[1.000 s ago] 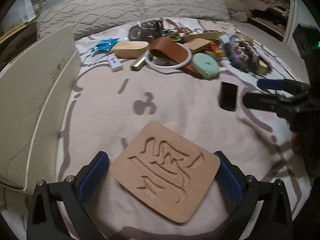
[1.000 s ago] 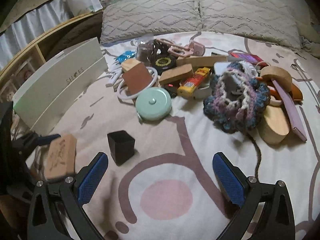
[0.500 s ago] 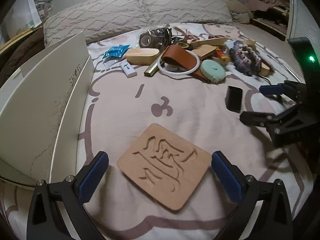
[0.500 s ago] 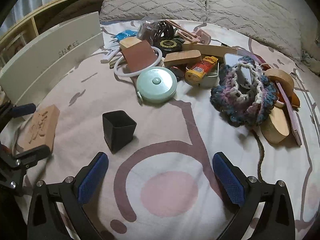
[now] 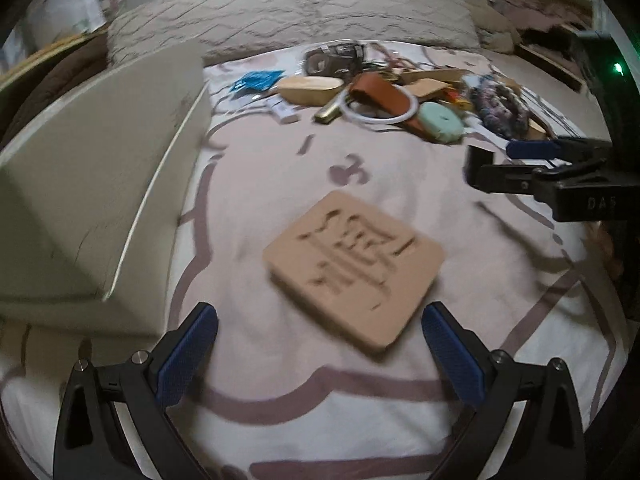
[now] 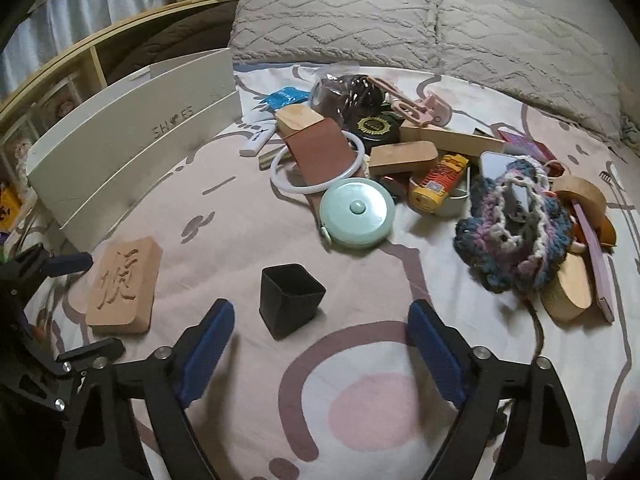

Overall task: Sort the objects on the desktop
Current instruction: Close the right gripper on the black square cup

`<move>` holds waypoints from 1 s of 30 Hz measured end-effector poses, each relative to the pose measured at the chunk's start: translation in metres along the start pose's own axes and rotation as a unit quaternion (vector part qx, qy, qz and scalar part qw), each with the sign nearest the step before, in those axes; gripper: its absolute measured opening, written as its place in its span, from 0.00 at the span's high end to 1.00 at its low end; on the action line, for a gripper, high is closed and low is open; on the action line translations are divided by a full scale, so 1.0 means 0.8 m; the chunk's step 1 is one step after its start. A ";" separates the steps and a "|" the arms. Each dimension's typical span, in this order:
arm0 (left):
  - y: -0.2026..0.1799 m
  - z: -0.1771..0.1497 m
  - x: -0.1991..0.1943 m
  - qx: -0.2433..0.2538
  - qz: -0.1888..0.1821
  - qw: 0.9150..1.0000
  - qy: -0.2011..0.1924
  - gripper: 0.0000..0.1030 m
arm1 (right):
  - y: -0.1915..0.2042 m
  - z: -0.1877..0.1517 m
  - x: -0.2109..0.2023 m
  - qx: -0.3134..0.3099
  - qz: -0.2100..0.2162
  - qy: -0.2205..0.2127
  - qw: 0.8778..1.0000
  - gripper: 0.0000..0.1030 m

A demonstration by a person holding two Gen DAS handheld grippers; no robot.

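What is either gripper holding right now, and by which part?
Nothing. The left gripper is open, with the carved wooden block lying free ahead. The right gripper's jaws, just narrowing, stand clear of the black cup.

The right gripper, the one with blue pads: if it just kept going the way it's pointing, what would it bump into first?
Most likely the small black square cup. It stands just ahead of the right gripper, whose jaws are open with nothing between them, a little left of centre. Depth is uncertain.
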State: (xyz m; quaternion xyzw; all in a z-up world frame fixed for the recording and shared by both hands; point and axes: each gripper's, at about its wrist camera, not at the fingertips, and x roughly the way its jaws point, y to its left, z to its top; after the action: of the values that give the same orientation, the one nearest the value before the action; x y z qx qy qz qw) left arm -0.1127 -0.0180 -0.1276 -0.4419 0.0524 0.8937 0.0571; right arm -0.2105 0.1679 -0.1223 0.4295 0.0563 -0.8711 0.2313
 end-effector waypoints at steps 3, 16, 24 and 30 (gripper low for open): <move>0.011 -0.001 -0.003 -0.021 -0.001 1.000 -0.002 0.00 | 0.001 0.003 0.003 -0.003 0.015 0.002 1.000 0.35; 0.024 0.001 -0.004 -0.053 0.052 0.997 -0.016 0.00 | 0.014 0.009 0.014 -0.015 0.035 -0.004 0.999 0.61; 0.009 0.007 -0.004 -0.085 -0.014 0.996 -0.026 0.00 | 0.016 0.003 0.002 -0.007 0.049 -0.019 0.999 0.68; -0.005 0.018 -0.001 -0.108 -0.015 0.993 -0.037 0.00 | 0.020 -0.016 -0.011 0.000 0.057 -0.012 0.998 0.68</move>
State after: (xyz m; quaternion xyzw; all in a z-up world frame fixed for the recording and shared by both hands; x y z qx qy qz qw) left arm -0.1226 -0.0117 -0.1187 -0.4128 -0.0534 0.9089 0.0238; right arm -0.1899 0.1607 -0.1220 0.4217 0.0290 -0.8615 0.2814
